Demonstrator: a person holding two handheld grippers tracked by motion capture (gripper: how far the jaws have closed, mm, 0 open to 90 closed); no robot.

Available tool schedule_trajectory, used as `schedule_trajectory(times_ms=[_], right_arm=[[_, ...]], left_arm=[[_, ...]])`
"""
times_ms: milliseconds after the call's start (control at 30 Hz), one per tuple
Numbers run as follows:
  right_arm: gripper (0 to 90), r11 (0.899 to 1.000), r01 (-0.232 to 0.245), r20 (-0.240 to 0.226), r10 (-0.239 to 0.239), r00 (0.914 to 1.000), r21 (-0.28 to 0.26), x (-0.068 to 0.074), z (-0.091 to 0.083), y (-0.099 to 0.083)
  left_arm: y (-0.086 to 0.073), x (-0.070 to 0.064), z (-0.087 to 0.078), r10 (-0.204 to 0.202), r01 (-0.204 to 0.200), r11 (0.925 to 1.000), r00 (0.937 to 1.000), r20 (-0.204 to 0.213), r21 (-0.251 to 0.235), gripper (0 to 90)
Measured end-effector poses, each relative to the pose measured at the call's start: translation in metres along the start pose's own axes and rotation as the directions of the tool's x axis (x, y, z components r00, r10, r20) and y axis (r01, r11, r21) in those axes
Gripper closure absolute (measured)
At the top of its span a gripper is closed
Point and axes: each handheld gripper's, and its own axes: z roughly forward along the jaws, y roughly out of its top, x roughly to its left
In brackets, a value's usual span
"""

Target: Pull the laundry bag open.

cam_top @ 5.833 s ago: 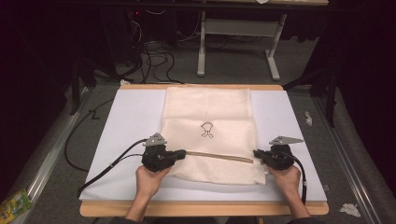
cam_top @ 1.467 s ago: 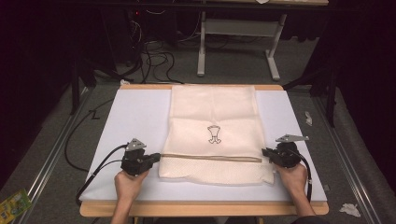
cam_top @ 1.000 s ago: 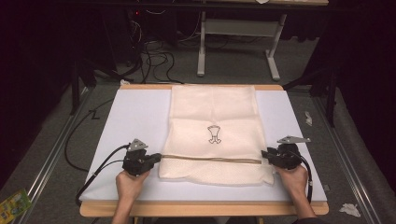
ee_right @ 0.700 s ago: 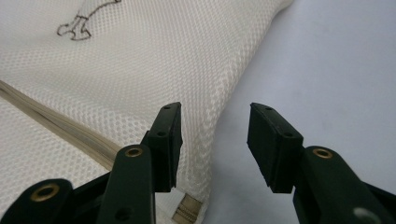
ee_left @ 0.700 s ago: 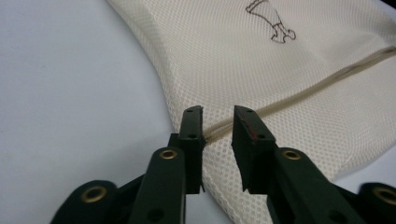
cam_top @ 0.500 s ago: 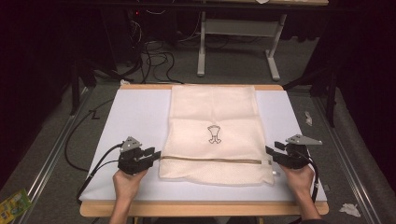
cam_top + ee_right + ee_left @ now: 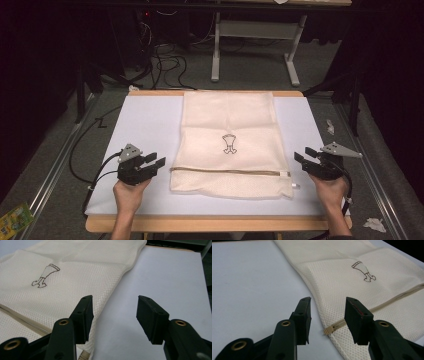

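White sheeting (image 7: 145,130) covers a wooden table on grey carpet, cables and a desk frame behind. A cream mesh laundry bag (image 7: 230,140) lies flat between the left gripper (image 7: 154,164) and right gripper (image 7: 302,156), both spread and clear of it. Left gripper view: its zipper end (image 7: 329,329) sits just ahead. Right gripper view: the bag's edge (image 7: 110,297) lies beneath the left-hand jaw.

Count on the table: one cream mesh laundry bag (image 7: 230,145), lying between the two tongs; on it one dark embroidered emblem (image 7: 229,144) and one beige zip (image 7: 230,171). One white rectangular table mat (image 7: 145,125) under everything. Two black two-jaw grippers: left gripper (image 7: 152,164), right gripper (image 7: 304,155), each with jaws apart.
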Motion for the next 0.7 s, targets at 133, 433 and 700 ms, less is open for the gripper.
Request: schedule_trajectory(times_ms=[133, 433, 700], right_arm=[[47.9, 1.000, -0.001, 0.009, 0.002, 1.0000, -0.019, -0.003, -0.004, 0.000], [47.9, 0.998, -0.032, 0.023, 0.034, 0.9992, -0.050, -0.013, -0.012, 0.000], [48.4, 0.997, -0.045, 0.039, 0.047, 0.9982, -0.057, -0.019, -0.017, -0.002]], left_arm=[[0.000, 0.002, -0.003, -0.007, 0.006, 0.9998, 0.9999, -0.010, -0.018, 56.4], [0.001, 0.007, -0.008, -0.022, 0.021, 0.9992, 0.9994, -0.025, -0.035, 55.9], [0.000, 0.013, -0.011, -0.039, 0.038, 0.9983, 0.9985, -0.038, -0.046, 53.1]])
